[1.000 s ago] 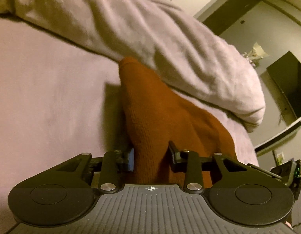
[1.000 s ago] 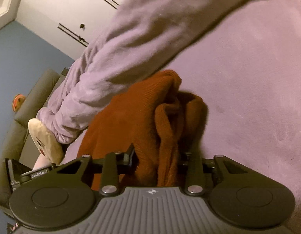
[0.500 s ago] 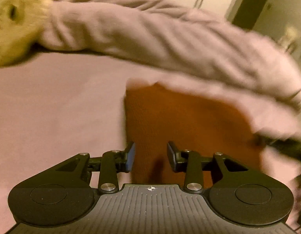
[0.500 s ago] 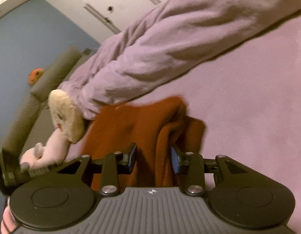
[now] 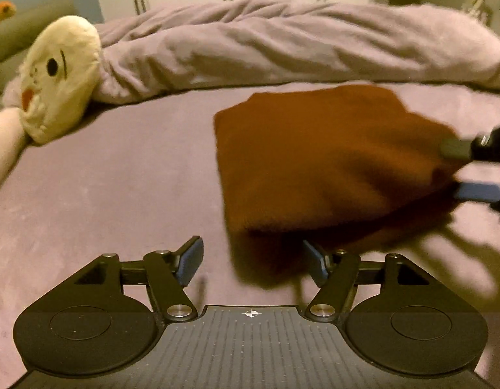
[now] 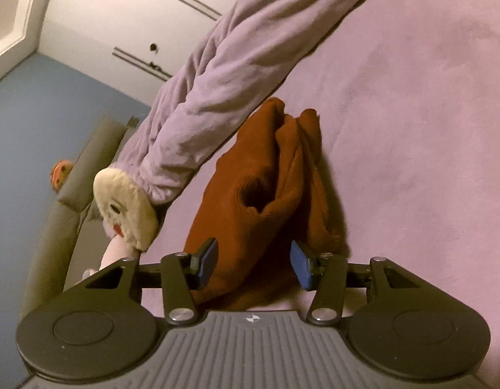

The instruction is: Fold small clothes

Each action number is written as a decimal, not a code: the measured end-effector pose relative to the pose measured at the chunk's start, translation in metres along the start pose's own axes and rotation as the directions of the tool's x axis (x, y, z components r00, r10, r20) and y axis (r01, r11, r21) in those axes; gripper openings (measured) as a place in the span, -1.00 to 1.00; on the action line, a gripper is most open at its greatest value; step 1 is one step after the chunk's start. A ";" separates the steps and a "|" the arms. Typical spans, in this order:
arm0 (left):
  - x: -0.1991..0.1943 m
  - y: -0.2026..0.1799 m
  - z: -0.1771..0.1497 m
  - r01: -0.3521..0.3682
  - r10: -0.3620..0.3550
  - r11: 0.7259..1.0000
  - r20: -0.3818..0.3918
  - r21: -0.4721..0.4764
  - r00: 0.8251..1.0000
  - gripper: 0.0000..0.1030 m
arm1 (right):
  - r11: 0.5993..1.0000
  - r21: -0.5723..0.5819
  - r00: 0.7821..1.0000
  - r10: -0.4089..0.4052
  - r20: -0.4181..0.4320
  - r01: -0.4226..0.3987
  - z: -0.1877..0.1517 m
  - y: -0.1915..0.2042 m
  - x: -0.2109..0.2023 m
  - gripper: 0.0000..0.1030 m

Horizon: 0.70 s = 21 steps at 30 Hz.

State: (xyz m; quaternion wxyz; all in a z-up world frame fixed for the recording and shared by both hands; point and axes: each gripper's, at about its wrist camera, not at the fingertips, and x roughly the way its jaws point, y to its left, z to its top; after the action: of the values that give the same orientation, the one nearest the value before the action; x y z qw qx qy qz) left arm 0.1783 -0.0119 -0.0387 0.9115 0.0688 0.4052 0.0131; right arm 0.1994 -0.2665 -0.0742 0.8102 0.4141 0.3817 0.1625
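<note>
A rust-brown knitted garment (image 5: 321, 162) lies folded on the lilac bed sheet (image 5: 120, 188). My left gripper (image 5: 251, 249) is low in front of the garment's near edge. Its jaws are opening wide and no cloth is between the blue pads. In the right wrist view the garment (image 6: 250, 175) runs away from my right gripper (image 6: 253, 259). Those jaws are opening too. The bunched end of the cloth still sits between the pads, which no longer squeeze it. The left wrist view shows the right gripper's fingers (image 5: 454, 147) at the garment's right corner.
A rolled lilac duvet (image 5: 282, 42) lies across the bed behind the garment. A cream plush toy with a face (image 5: 60, 74) rests at its left end, also seen as the plush toy (image 6: 126, 207). White wardrobe doors (image 6: 126, 22) and a grey cushioned edge (image 6: 78, 175) stand beyond.
Both grippers were shut on the brown garment and have spread their jaws. The left one has let go and drawn back; the garment now lies flat on the sheet.
</note>
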 end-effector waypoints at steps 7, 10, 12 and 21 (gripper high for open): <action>0.016 0.021 0.006 0.081 -0.094 0.982 -0.072 -0.170 0.993 -0.06 | 0.999 -0.020 0.999 -0.039 0.002 0.039 0.012 0.008 0.024 -0.63; 0.013 0.030 0.000 0.091 -0.108 0.978 -0.080 -0.189 0.991 -0.07 | 0.973 -0.173 0.988 -0.147 0.043 0.152 0.011 0.018 0.020 -0.64; 0.009 0.037 -0.002 0.081 -0.106 0.974 -0.108 -0.213 0.988 -0.05 | 0.951 -0.215 0.975 -0.221 0.034 0.223 0.004 0.010 0.025 -0.64; -0.043 0.053 0.028 0.047 -0.044 0.976 0.016 -0.214 0.999 0.35 | 0.798 -0.464 0.923 -0.338 0.183 0.384 -0.012 0.049 0.005 -0.14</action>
State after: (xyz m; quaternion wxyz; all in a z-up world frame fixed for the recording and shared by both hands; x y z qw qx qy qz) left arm 0.1717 0.0343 0.0183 0.9159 -0.0393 0.3979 0.0355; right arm 0.1966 -0.2273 -0.0424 0.9210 0.1210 0.3622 0.0777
